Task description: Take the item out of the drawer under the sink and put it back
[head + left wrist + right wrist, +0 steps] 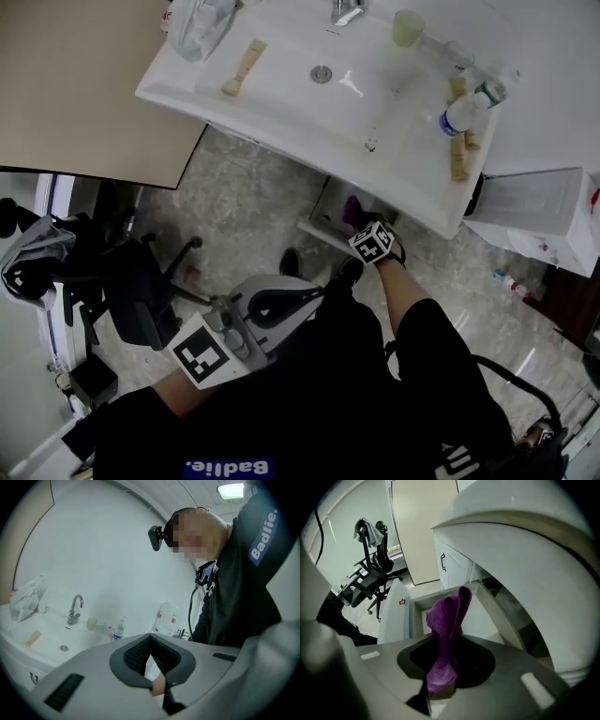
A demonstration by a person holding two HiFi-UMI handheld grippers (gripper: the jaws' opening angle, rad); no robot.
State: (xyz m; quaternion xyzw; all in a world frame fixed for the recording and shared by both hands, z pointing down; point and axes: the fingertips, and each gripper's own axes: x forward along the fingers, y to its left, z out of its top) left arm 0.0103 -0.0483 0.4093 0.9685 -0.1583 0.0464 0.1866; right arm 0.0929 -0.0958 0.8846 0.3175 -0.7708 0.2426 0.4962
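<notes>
Purple cloth [449,620], limp folds, pinched in right claw [440,684]

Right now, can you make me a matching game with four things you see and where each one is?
Things:
1. purple cloth
2. green cup
3. plastic bottle
4. black chair

Places:
A. on the floor, left of the sink
B. at the sink's right edge
C. pinched in the right gripper, over the open drawer
D. at the back of the sink, near the tap

Pairs: 1-C, 2-D, 3-B, 4-A
</notes>
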